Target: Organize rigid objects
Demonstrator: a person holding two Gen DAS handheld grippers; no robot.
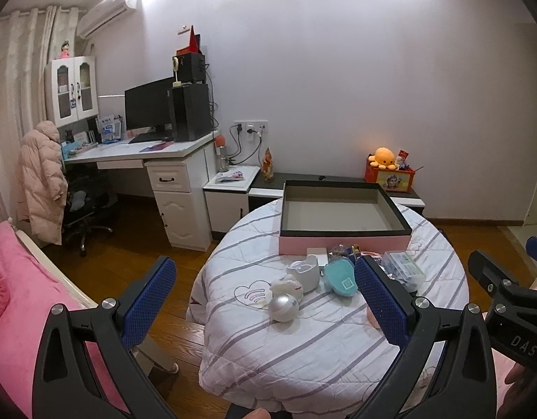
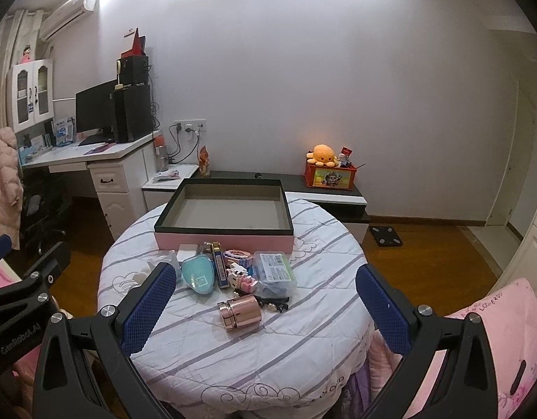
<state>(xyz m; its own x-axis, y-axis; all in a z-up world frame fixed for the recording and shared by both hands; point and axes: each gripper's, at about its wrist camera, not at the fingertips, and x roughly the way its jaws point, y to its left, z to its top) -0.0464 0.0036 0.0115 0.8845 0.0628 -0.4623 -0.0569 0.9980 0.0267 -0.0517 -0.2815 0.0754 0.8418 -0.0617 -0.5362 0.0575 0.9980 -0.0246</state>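
A round table with a striped quilt (image 1: 303, 342) (image 2: 233, 349) bears an empty pink box with a black rim (image 1: 341, 241) (image 2: 223, 239) at its far side. In front of the box lies a cluster: a silver ball (image 1: 284, 307), a white cup (image 1: 305, 272), a teal case (image 1: 340, 276) (image 2: 198, 274), a rose-gold cylinder (image 2: 238, 312), a clear plastic case (image 2: 275, 269), a blue card box (image 2: 221, 269) and a small block toy (image 2: 242, 276). My left gripper (image 1: 265, 303) and right gripper (image 2: 265, 307) are open and empty, held above the near side of the table.
A white desk with monitor and speakers (image 1: 156, 132) stands at the left wall. A low cabinet (image 2: 324, 199) with an orange plush on a red box (image 2: 329, 169) is behind the table. A pink bed (image 1: 20, 296) lies left; a pink-covered seat (image 2: 495, 331) is right.
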